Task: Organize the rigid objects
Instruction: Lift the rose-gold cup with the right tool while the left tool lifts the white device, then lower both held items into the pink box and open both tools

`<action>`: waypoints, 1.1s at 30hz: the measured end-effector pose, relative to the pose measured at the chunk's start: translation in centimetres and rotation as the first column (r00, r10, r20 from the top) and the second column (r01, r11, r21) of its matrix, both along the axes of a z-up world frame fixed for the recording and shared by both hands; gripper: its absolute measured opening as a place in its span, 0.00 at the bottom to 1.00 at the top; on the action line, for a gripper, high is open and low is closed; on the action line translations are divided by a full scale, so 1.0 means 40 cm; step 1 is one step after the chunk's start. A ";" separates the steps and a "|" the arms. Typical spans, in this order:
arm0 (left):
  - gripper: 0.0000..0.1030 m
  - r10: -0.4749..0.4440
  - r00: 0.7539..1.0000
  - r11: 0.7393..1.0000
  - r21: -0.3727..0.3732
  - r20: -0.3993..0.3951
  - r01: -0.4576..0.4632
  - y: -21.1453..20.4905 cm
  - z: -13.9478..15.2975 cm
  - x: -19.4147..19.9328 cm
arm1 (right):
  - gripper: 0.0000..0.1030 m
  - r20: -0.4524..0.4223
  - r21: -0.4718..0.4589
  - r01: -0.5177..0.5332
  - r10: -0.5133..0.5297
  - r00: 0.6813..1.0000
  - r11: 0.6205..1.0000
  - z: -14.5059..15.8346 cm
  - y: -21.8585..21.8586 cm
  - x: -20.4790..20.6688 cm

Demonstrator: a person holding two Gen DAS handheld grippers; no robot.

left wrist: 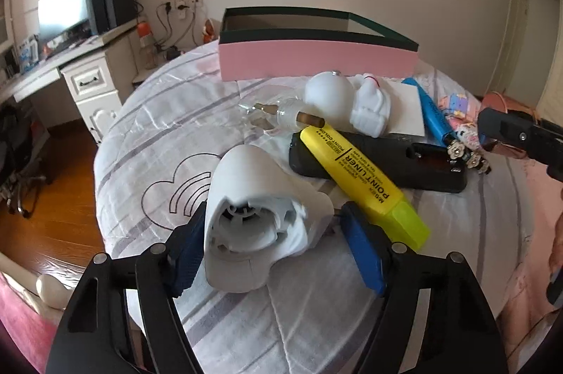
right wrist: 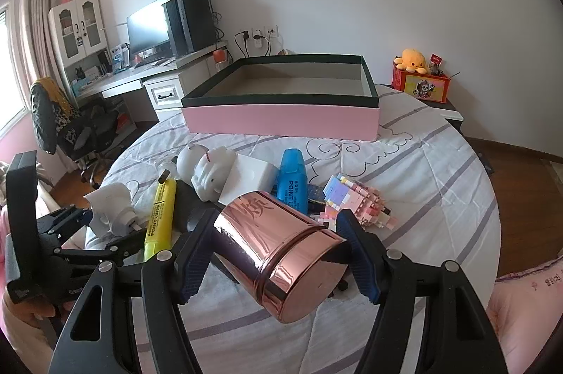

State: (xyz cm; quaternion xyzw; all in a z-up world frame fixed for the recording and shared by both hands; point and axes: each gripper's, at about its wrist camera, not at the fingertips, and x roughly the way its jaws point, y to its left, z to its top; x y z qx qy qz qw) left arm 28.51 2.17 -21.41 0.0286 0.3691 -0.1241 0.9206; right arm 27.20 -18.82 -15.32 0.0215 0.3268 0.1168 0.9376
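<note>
Plainly the rose-gold tin [right wrist: 281,254], well in front of the pink box [right wrist: 281,120], is clamped slantwise by the right hand-held gripper [right wrist: 278,254]; its glossy wall could slide out. The left hand-held gripper [left wrist: 271,243] brackets a white plastic piece [left wrist: 260,219] on the bed, nearer than the box; one pad touches, the other stands clear, so lifting may tip it. Both highlighters, yellow [left wrist: 366,180] and blue [right wrist: 292,177], read "POINT LINER".
</note>
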 end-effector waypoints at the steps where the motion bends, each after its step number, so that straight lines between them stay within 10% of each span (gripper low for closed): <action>1: 0.72 0.010 1.000 1.000 -0.003 0.003 -0.010 0.004 0.004 0.003 | 0.67 0.002 0.000 0.001 -0.001 1.000 1.000 0.003 -0.001 0.001; 18: 0.72 -0.044 0.990 0.996 -0.067 0.132 0.054 -0.045 0.201 0.106 | 0.67 0.056 -0.049 -0.016 0.019 0.998 0.999 0.082 0.009 0.112; 33: 0.72 -0.072 0.997 0.997 -0.019 0.030 0.073 -0.127 0.212 0.495 | 0.67 -0.014 -0.149 -0.029 0.027 1.000 0.988 0.082 0.029 0.459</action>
